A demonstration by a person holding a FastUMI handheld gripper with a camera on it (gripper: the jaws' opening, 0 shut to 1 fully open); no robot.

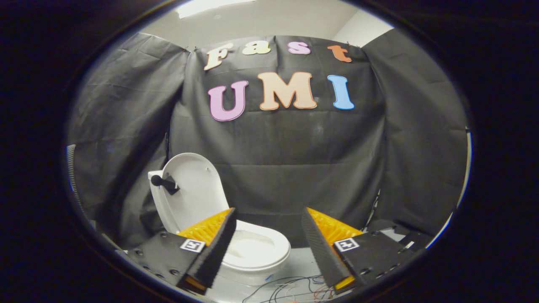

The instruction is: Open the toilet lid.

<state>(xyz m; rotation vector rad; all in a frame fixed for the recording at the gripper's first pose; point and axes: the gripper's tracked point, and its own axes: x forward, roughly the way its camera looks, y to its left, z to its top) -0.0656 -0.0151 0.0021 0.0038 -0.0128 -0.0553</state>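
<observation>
Gripper view: booth, toilet (248, 248) at 10 o'clock.
Gripper (269, 221): fingers spread wide, holding nothing.
Lid (196, 189): raised upright, beyond left finger.
Bowl rim (278, 244): between fingers.
Room: bare floor (301, 263) at 12 o'clock.
Wires (290, 288): floor, near fingers.

Light comes from above: a bright ceiling strip (210, 6) glares well beyond the gripper (268, 229), whose fingers stand wide apart with nothing between them. The cloth wall (294, 160) ahead soaks up most of it and reads dim, its folds shadowed. The raised toilet lid (193, 189) and the bowl (257, 248), just beyond the left finger, are the brightest surfaces, slightly washed out but not clipped. The fisheye bends straight lines near the rim, and detail softens and darkens there. The fingers look sharp; the wires (290, 288) on the floor are faint.
</observation>
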